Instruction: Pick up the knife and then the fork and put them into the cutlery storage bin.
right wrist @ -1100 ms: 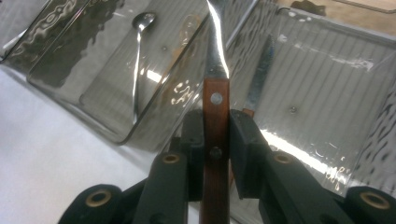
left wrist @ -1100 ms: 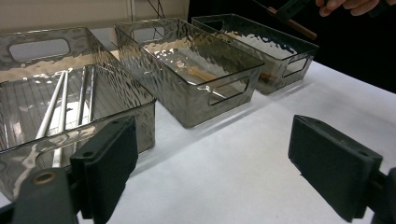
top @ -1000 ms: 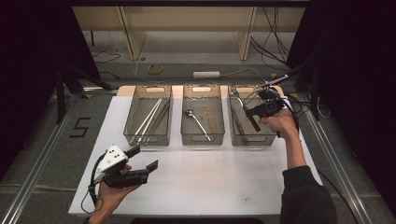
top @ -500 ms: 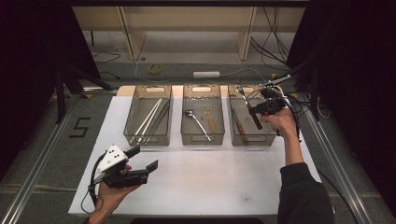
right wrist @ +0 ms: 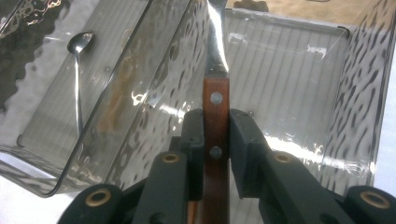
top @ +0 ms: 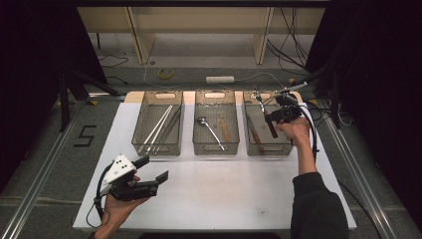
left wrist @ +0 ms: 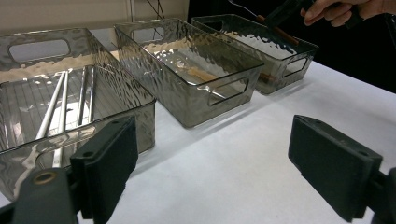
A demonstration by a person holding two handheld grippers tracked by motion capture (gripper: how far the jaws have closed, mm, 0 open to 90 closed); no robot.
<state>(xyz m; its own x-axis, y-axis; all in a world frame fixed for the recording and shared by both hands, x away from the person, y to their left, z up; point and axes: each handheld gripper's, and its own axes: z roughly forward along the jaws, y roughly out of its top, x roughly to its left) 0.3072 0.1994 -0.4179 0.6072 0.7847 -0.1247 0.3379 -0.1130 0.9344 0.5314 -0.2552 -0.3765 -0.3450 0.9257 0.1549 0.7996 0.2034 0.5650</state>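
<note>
Knife (right wrist: 215, 121) blade tip cut off by top edge.

knife (right wrist: 215, 116): wood handle, glossy metal blade | bins (left wrist: 196, 70): rippled clear plastic

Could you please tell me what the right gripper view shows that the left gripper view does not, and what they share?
Right gripper view: the right hand-held gripper shut on a knife's wooden riveted handle, blade over the right bin, and a spoon in the middle bin.

Left gripper view: the left hand-held gripper open over the white table, and the left bin holding long metal sticks.

Both: the middle and right bins.
</note>
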